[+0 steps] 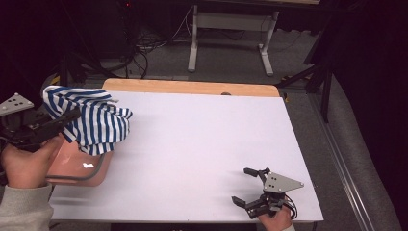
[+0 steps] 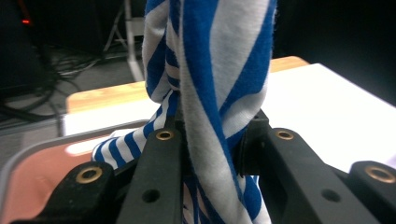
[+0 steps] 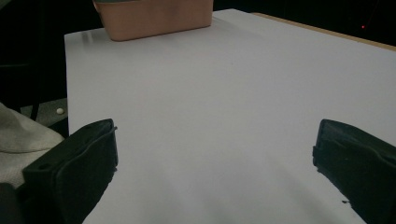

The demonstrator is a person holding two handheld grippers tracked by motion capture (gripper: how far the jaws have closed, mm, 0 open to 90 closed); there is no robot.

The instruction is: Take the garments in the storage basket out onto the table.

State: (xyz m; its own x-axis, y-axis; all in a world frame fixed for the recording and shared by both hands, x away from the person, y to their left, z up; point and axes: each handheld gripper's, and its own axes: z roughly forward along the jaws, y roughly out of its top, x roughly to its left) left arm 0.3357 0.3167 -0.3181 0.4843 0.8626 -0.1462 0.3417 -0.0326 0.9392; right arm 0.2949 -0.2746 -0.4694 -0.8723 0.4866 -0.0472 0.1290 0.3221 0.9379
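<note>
The left gripper (image 1: 72,115) is clamped on a blue-and-white striped cloth (image 1: 94,120), its fingers (image 2: 161,154) pressed together on a bunched fold of the fabric. In the left gripper view the cloth (image 2: 219,70) rises as a twisted bundle from between the fingers and also hangs below them. The cloth is held up in the air over the left edge of the bench (image 1: 202,144), near the far left corner, and its lower folds hang down to the pink tub (image 1: 77,166) that sits at the left edge with a grey rim. Whether the cloth touches the tub cannot be told. The person's left hand (image 1: 26,163) grips the body of that gripper, with a pale sleeve (image 1: 24,207) below it.

The right gripper (image 1: 248,185) lies low at the near edge of the bench, close to the near right corner, well apart from the cloth. Its fingers (image 3: 77,163) stand wide apart with bare white bench between them; the tub (image 3: 154,16) shows far off ahead.
</note>
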